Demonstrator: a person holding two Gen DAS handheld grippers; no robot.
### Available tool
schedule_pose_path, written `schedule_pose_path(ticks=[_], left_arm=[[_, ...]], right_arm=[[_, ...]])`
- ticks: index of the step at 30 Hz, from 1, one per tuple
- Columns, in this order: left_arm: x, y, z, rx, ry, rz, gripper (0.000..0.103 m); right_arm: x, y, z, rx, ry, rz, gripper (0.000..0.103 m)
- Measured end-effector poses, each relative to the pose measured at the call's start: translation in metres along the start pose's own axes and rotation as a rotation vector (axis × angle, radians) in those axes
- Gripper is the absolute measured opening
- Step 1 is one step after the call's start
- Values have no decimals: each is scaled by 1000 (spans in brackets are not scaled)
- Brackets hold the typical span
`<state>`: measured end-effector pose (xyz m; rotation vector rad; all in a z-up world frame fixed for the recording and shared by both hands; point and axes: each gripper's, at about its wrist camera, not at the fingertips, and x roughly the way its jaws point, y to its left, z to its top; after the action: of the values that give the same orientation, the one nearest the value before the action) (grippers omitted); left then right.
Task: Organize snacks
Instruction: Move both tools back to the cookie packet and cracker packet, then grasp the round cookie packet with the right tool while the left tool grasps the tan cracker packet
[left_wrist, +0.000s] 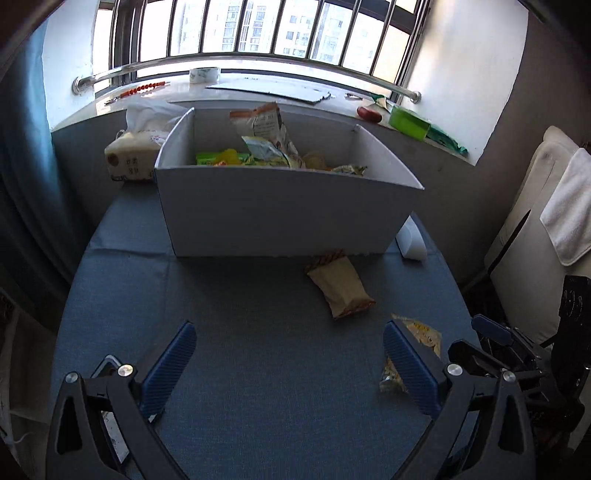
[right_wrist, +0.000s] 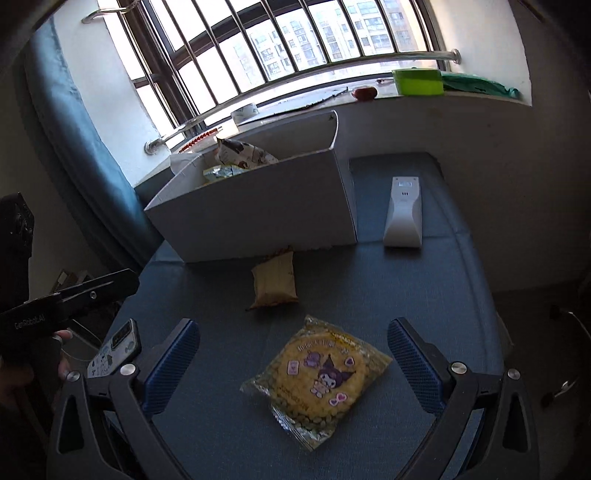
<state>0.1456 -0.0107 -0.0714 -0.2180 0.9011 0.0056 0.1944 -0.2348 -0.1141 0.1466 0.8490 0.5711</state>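
Your right tool (right_wrist: 293, 363) hangs open, straddling the round yellow cartoon-printed cookie packet (right_wrist: 317, 373) on the blue fabric tabletop (right_wrist: 424, 288) — lower squarely, pinch its middle, then lift toward the white cardboard box (right_wrist: 258, 218). Left tool (left_wrist: 288, 363) — open, empty.

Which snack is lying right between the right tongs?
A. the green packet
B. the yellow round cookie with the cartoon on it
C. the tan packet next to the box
B: the yellow cookie pack lies on the blue cloth between the open right tongs; the tan packet lies farther off by the white box.
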Motion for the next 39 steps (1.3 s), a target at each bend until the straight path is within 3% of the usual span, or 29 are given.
schedule_pose_path(ticks=[5,13,18,20,21,22,30,36,39], left_arm=[[8,7,-22,-17,49,1,103],[13,13,-36,-22,93,15,103],[22,15,-41,-26,123,18,103],[25,14,-42,-22,133,18,103],[27,13,-43,-19,138,16,103],[29,12,-43,-17,141,15,103],[50,1,-21,7,146,-7,103],[90,-36,17,56,147,-53,103],[113,-57,33,92,143,-30,103]], right_arm=[[12,0,-20,-33,66,-41,103],[46,13,-21,-174,142,-105,103],[62,16,-22,-186,211,-149,103],[61,18,-24,-187,202,-158,100],[59,18,-25,-178,191,-152,94],[57,18,-27,-173,185,-165,76],[38,7,-28,-89,154,-79,75],[-4,-10,-15,-30,68,-95,75],[-21,-18,-12,-10,36,-113,75]])
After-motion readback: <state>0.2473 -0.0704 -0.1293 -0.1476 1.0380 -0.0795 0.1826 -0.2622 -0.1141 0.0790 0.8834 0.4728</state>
